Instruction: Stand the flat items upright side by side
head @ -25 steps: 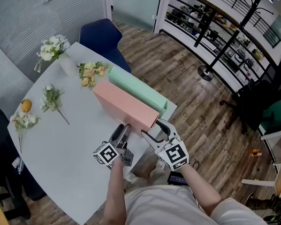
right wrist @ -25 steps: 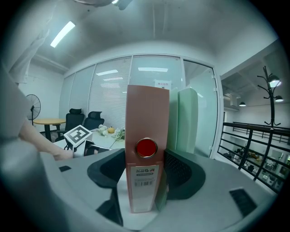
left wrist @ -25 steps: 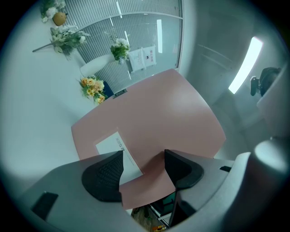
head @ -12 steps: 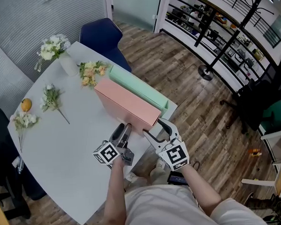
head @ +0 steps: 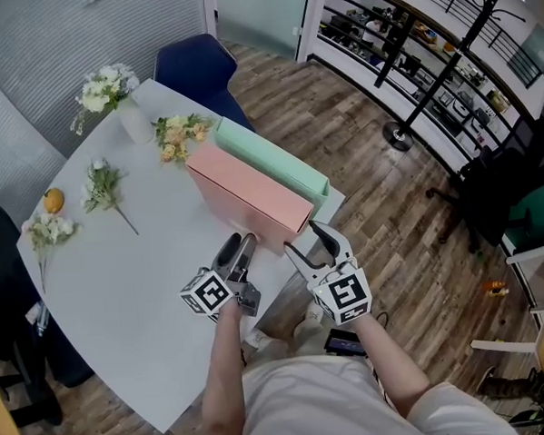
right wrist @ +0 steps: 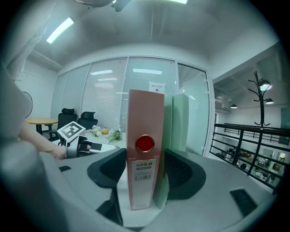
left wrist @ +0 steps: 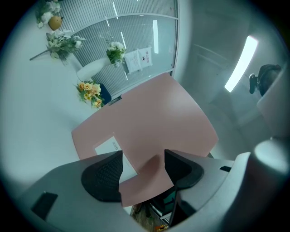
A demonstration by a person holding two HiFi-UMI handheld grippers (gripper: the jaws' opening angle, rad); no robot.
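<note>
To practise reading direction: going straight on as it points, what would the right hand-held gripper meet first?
The pink binder, spine-on and upright; the right hand-held gripper seems to straddle it, jaws open.

A pink binder (right wrist: 146, 158) stood upright at centre frame, its red-dotted spine facing the camera, with a green binder (right wrist: 180, 122) just beside it on the right. The claw (right wrist: 145, 168) straddled them, jaws apart.

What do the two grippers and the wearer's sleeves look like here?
Both the left gripper and right gripper have grey bodies, black ribbed pads on the jaws, and a white cube of black square markers. The person wears a light short-sleeved shirt.
</note>
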